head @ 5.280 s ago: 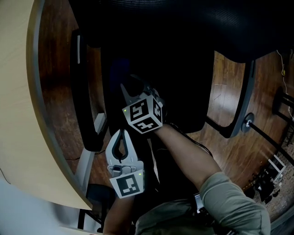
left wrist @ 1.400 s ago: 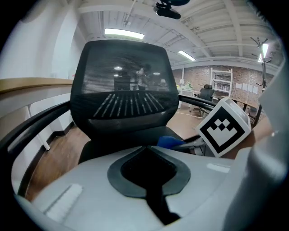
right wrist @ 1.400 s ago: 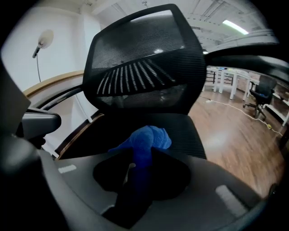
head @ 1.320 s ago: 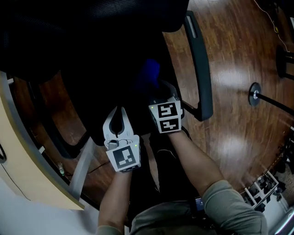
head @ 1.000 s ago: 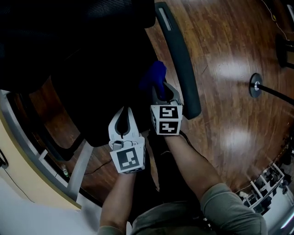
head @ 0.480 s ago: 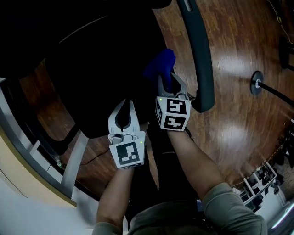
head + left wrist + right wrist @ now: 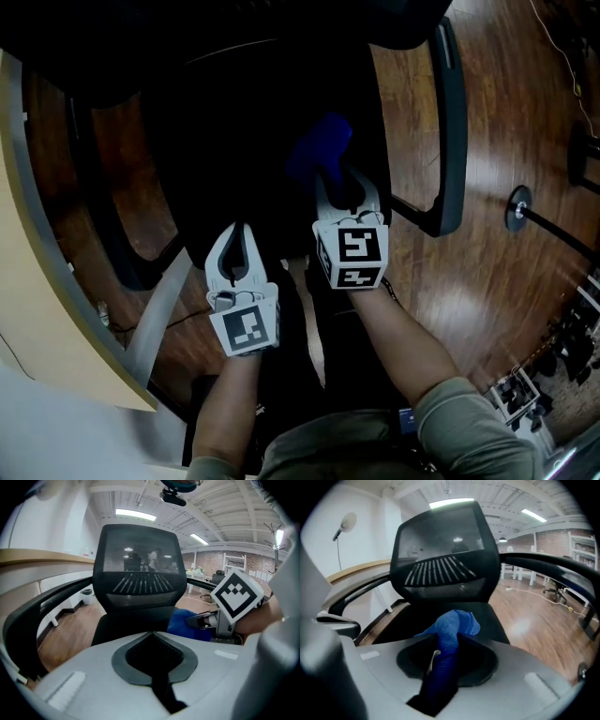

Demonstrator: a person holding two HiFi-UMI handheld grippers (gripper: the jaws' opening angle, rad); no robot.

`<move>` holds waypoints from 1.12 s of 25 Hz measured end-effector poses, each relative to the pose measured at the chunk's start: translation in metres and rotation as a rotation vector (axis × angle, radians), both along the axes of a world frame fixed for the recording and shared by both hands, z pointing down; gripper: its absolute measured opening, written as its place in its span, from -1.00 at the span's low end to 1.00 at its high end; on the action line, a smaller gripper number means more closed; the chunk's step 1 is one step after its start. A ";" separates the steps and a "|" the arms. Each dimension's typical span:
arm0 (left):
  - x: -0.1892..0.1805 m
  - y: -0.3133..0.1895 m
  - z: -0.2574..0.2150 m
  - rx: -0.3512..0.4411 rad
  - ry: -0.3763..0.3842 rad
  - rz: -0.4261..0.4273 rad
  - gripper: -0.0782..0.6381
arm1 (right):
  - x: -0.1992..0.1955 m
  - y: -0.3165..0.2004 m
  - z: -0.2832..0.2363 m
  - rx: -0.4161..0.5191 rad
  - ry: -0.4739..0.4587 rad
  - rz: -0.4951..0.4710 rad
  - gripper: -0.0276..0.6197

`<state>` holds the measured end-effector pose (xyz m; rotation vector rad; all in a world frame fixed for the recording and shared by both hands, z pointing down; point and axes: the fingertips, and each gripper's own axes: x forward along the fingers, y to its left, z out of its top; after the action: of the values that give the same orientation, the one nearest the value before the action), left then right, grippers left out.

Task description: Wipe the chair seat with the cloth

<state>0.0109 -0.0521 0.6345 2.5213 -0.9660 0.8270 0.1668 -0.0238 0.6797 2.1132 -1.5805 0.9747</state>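
Count of items — one chair with two armrests; one blue cloth; my two tongs, left tongs and right tongs, one marker cube apiece — one curved surface; one wooden floor.

Open black seat ahead of my claws: mesh backrest walls its far edge, the left armrest and right armrest fence its sides. My left gripper rides just beside my right gripper. A curved desk crowds the left; bare wood floor lies open on the right.
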 end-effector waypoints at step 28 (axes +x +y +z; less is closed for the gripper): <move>-0.158 -0.002 0.038 -0.031 -0.049 -0.242 -0.77 | -0.250 -0.040 0.047 -0.046 -0.148 -0.533 -0.59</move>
<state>-0.1472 -0.0540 0.6721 2.3085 -1.2339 0.8243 -0.0832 -0.0638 0.7271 1.4860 -2.0217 0.9730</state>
